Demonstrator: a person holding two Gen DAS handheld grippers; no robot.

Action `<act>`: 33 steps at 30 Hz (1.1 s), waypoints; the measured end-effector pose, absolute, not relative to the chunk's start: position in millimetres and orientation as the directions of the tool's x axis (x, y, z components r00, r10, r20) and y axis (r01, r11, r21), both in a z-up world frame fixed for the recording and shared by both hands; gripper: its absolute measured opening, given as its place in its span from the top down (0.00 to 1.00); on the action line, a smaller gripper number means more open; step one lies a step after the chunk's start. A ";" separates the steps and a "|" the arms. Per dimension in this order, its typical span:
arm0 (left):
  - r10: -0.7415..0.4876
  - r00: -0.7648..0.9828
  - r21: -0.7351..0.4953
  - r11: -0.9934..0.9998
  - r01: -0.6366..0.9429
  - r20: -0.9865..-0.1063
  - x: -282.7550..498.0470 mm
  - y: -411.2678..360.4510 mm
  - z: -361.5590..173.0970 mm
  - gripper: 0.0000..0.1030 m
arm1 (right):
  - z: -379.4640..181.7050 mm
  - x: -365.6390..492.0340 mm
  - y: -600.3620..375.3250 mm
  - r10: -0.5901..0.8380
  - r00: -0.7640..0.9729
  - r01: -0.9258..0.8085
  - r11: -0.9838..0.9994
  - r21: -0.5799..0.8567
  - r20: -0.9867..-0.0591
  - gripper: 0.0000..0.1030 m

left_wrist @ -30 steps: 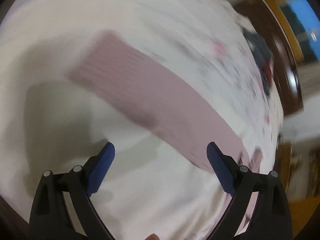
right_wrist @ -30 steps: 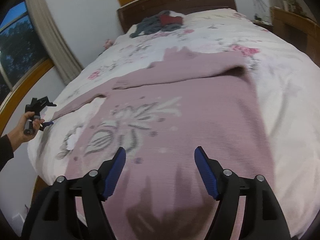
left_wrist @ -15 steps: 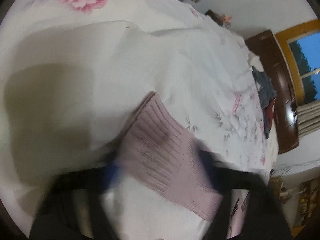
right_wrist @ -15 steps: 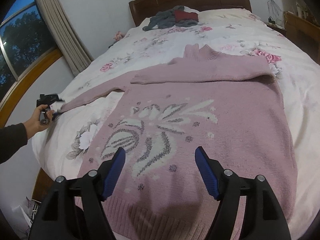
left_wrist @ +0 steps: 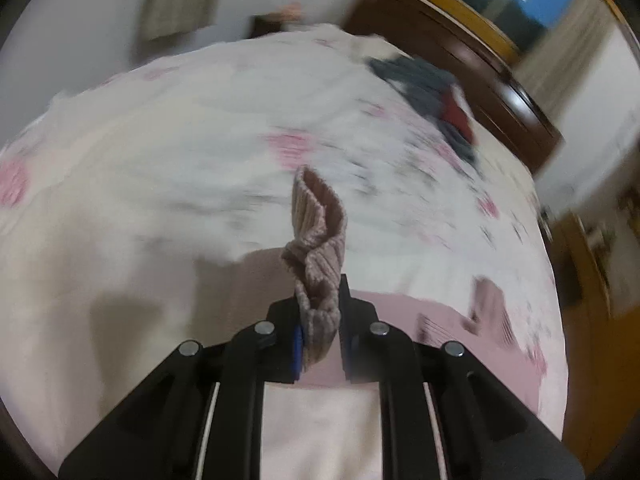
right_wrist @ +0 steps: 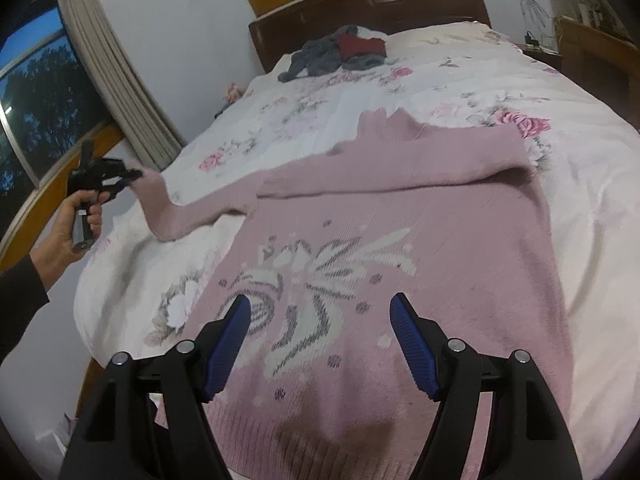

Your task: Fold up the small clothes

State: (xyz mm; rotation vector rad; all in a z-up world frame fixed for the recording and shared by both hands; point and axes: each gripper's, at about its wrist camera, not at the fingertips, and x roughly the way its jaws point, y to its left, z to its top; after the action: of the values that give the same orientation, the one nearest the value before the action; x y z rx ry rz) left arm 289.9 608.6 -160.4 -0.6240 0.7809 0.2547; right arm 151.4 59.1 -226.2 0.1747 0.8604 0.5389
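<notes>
On the floral bedspread point(right_wrist: 460, 92) the pink sweater point(right_wrist: 400, 240) lies flat. The left gripper point(left_wrist: 320, 308) pinches its cuff point(left_wrist: 318, 240), lifted at nine o'clock. The right gripper point(right_wrist: 320, 320) hovers spread above the hem. Dark clothes point(right_wrist: 340, 54) sit at twelve o'clock.

Floral bed point(right_wrist: 460, 92) under pink sweater point(right_wrist: 420, 232)

Pink sweater point(right_wrist: 400, 248) flat on bed point(right_wrist: 592, 184), left gripper point(right_wrist: 134, 178) lifting sleeve cuff, right gripper point(right_wrist: 320, 336) fingers apart above hem
</notes>
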 end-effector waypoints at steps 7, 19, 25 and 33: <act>-0.131 0.692 -0.416 0.871 -0.262 -0.710 357.1 480.7 -153.8 0.88 | -216.8 159.7 32.5 0.506 0.566 -0.355 0.862 0.362 -0.650 0.30; -0.247 0.479 -0.326 0.941 -0.090 -0.843 440.9 293.7 -275.5 0.73 | -226.5 207.4 -28.3 0.479 0.572 -0.240 0.874 0.422 -0.666 0.29; -0.277 0.444 -0.336 0.940 -0.059 -0.852 420.1 278.9 -305.1 0.32 | -229.3 275.1 -28.3 0.587 0.475 -0.205 0.798 0.566 -0.655 0.15; -0.249 0.514 -0.358 0.926 -0.123 -0.821 308.7 317.2 -285.6 0.10 | -293.2 417.8 44.0 0.814 0.142 -0.045 0.573 0.818 -0.563 0.39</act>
State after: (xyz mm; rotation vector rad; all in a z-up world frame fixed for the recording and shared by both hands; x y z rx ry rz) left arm 308.7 317.2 -285.6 -0.3987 1.0361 -0.0786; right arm 417.8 44.0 -293.2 0.7541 1.2879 0.7133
